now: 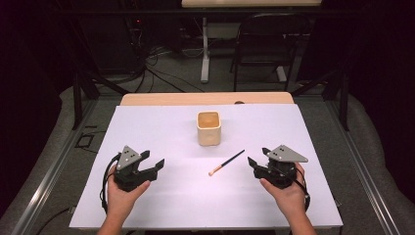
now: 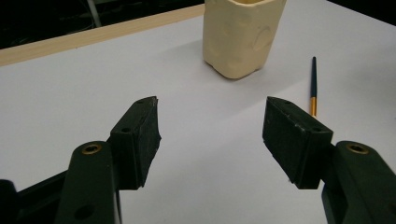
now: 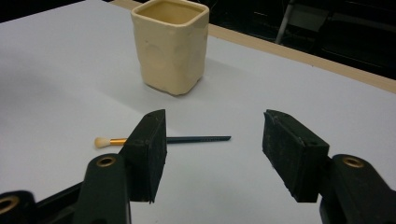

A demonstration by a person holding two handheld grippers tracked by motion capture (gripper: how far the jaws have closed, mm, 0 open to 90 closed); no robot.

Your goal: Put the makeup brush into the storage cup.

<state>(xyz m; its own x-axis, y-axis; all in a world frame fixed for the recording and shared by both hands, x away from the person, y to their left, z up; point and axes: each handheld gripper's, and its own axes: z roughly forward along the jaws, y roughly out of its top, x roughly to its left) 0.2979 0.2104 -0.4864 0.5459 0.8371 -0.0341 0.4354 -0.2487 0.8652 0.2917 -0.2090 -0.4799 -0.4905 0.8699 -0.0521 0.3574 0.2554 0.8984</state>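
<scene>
A cream square cup (image 1: 209, 128) stands upright near the middle of the white table sheet (image 1: 161, 200). A thin paintbrush (image 1: 226, 162) with a dark handle and pale tip lies flat in front of it, slightly right. My left gripper (image 1: 152, 163) rests low at the left, open and empty, pointing toward the cup (image 2: 243, 35); the brush (image 2: 313, 86) shows past its right jaw. My right gripper (image 1: 258, 157) sits at the right, open and empty, with the brush (image 3: 187, 139) lying just beyond its jaws and the cup (image 3: 171, 44) behind it.
The wooden table edge (image 1: 205, 99) runs along the back. Beyond it stand a black chair (image 1: 266, 44) and a white table leg (image 1: 204, 49) on a dark floor with cables. Metal rails flank the table.
</scene>
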